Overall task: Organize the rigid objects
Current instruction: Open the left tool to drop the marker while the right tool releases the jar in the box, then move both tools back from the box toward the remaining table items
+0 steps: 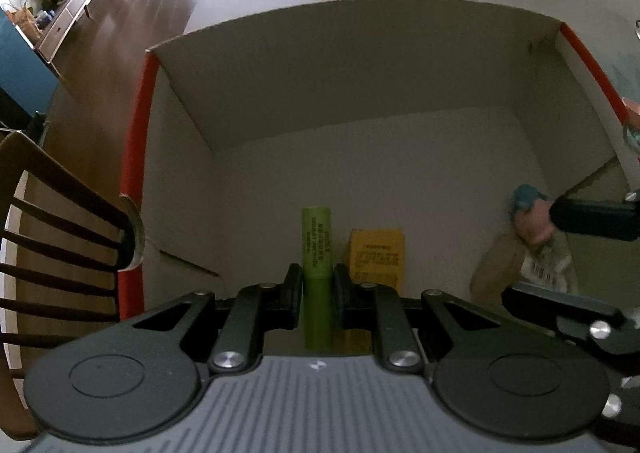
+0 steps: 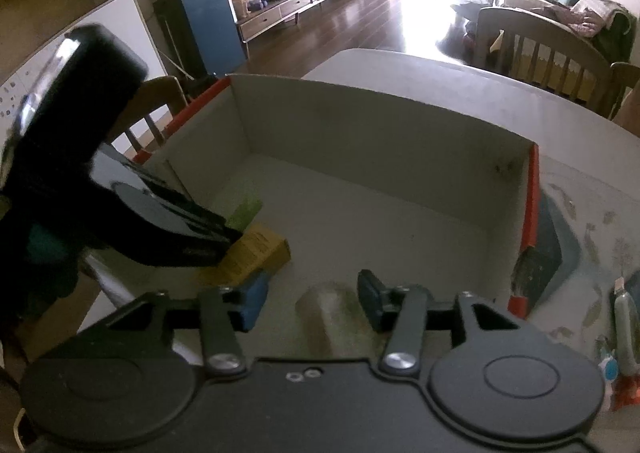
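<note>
Left gripper (image 1: 317, 289): jaws narrow, pads pressed on a green tube (image 1: 316, 253) held upright, inside the cardboard box (image 1: 360, 65), low near its floor.
Right gripper (image 2: 312, 301): jaws partly spread around a clear bottle (image 2: 332, 313); the pads stand apart from its sides, so no grip shows.
Yellow carton (image 1: 376, 259): lies on the box floor just beside and behind the green tube.
Risk, tube: a slim cylinder set on end may topple on release; likely cause, a tilted release or a nudge from the withdrawing pads.
Risk, carton: the tube may knock or land on the carton, since the two sit so close.
Risk, grippers: both tools work in the same near corner of the box, so a collision could shift either item.
Risk, bottle: a round, smooth body may roll once freed.
Materials, tube: matte green, cylindrical, printed text down one side.
Materials, carton: yellow card, rectangular, printed face.
Materials, bottle: translucent, rounded, blue cap (image 1: 526, 197), barcode label.
Materials, box: plain dull card inside, red outer edges, straight walls.
</note>
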Action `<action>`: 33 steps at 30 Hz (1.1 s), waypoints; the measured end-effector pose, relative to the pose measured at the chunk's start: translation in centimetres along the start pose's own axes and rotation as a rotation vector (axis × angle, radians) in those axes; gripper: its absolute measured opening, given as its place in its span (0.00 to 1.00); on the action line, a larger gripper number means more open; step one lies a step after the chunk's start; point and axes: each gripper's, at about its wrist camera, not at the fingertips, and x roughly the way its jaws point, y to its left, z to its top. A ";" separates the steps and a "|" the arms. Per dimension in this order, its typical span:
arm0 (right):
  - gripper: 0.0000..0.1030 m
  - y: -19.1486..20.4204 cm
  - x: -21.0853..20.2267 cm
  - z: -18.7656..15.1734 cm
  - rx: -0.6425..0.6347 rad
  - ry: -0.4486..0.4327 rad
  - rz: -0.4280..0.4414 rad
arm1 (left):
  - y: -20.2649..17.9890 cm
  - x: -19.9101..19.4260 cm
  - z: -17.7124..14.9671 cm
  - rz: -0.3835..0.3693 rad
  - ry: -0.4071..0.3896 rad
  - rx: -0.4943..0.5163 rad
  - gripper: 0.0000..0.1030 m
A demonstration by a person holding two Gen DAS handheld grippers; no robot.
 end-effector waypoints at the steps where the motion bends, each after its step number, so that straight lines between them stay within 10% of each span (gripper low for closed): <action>1: 0.54 0.0 -0.2 0.0 0.002 -0.003 0.001 | -0.1 0.0 -0.2 0.000 0.004 -0.003 0.16; 33: 0.71 -2.5 -6.6 -1.3 0.085 -0.122 0.005 | -1.9 -8.5 -3.5 -0.068 -0.174 -0.074 0.16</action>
